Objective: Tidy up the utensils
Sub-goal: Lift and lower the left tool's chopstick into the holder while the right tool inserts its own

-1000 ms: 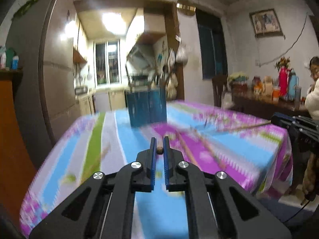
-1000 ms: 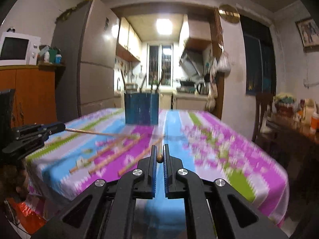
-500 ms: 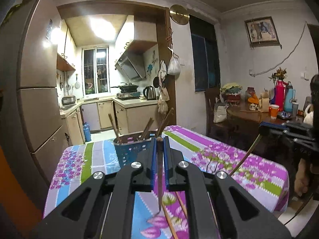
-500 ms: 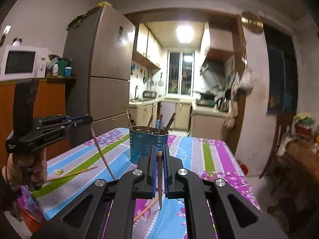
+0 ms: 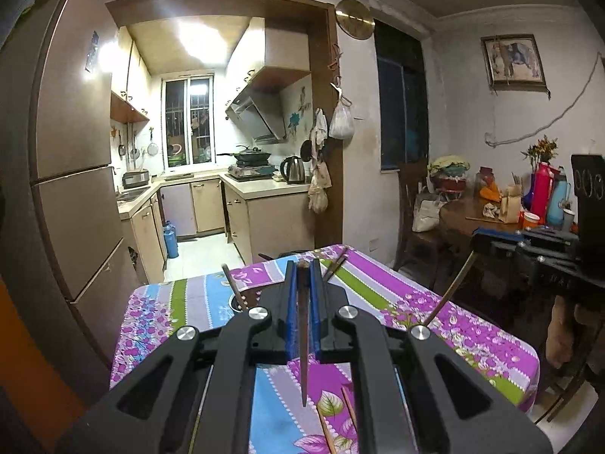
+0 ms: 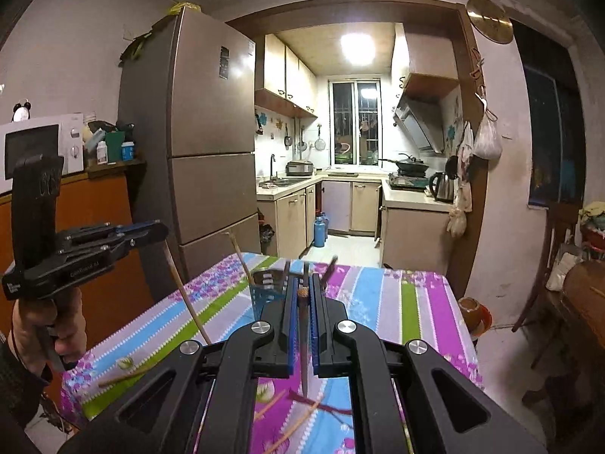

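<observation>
Two grippers: each one is shut tight on one chopstick, so both sticks can go to the holder in one trip.
Table point(image 6: 416, 302): it has a striped flower cloth; it carries the holder and the loose sticks.
Left gripper point(image 5: 302, 265): its jaws are almost closed and pinch a dark chopstick point(image 5: 303, 359) near its thick end; the thin tip hangs down over the near part of the table.
Right gripper point(image 6: 303, 287): its jaws are almost closed too and pinch a dark chopstick point(image 6: 303, 348) the same way, tip hanging down.
Why held so: I think a grip near the top lets the stick hang straight, so the tip can drop into the holder first.
Hand point(image 6: 56, 325): seen from the right camera, it grips the left gripper's handle off the left edge of the table.
Holder point(image 6: 266, 291): a blue basket cup with holes, standing up near the far edge of the table, partly hidden behind the jaws.
Inside the holder: a few chopsticks point(image 6: 240, 255) stand in it and lean out over the rim; I cannot count them for sure.
Loose sticks point(image 6: 298, 422): some pale chopsticks lie flat on the near part of the table, under the grippers, and one lies near the left edge.
Job so far: I think it is partly done, since some sticks are in and some are not yet picked up.
</observation>
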`<state>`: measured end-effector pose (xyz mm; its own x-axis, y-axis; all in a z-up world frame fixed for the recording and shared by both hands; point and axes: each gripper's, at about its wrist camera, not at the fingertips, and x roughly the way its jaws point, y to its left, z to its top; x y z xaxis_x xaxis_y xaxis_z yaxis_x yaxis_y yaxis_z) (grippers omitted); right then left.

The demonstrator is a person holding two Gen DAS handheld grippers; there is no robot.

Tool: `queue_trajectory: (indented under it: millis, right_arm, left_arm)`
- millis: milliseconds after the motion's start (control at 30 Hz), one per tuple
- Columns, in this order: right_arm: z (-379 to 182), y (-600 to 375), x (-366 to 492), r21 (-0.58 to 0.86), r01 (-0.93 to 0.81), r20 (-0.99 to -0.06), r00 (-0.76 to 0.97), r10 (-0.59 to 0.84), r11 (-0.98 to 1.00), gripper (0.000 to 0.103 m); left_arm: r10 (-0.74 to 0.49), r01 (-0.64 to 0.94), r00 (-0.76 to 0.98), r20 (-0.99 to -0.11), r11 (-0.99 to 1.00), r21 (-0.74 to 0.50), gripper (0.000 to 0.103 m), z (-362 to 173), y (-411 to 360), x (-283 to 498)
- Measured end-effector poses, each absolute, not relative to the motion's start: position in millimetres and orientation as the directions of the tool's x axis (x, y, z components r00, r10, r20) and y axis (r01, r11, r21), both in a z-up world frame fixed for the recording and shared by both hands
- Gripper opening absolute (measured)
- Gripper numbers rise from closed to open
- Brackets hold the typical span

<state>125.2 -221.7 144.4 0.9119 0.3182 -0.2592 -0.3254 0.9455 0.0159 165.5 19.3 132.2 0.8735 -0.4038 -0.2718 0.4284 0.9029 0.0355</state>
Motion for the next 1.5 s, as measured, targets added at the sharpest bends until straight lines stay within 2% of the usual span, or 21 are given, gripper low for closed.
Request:
queue_trajectory:
  millis: [200,567,867,1167,1500]
  right_arm:
    - [185.0,-218.5,144.2,0.021,-0.356,-0.253,0.902,0.349,0.934,0.007]
    - [255.1,-231.6,193.2,0.071,-0.36,-0.232,0.901,0.367,0.93,0.007]
    - [289.6,-228.3,243.0,0.051,-0.348,-0.231,0.908,0.35,0.936,0.007]
    - [282.1,-208.8,295.1,0.052,-0.361,-0.27,0.893,0.361,0.931,0.007]
    - [228.1,-188.3,337.9,0.061,-0.381,-0.364,0.853,0.376,0.923,0.007]
  left_arm:
    - [-0.391,0.415,0.879,-0.273,0.909,0.032,0.005,153.5,20.9,181.4]
    - [-0.361,0.376,0.907,-0.218,0.926,0.028,0.005,204.2,17.3,207.9]
    - [-0.334,0.345,0.923,-0.189,0.938,0.027,0.005,228.6,11.6,239.7]
    - [-0.317,0.324,0.931,-0.179,0.946,0.014,0.005,237.2,11.1,274.4]
    - [-0.31,0.327,0.915,-0.257,0.945,0.025,0.005,195.4,-3.6,316.3]
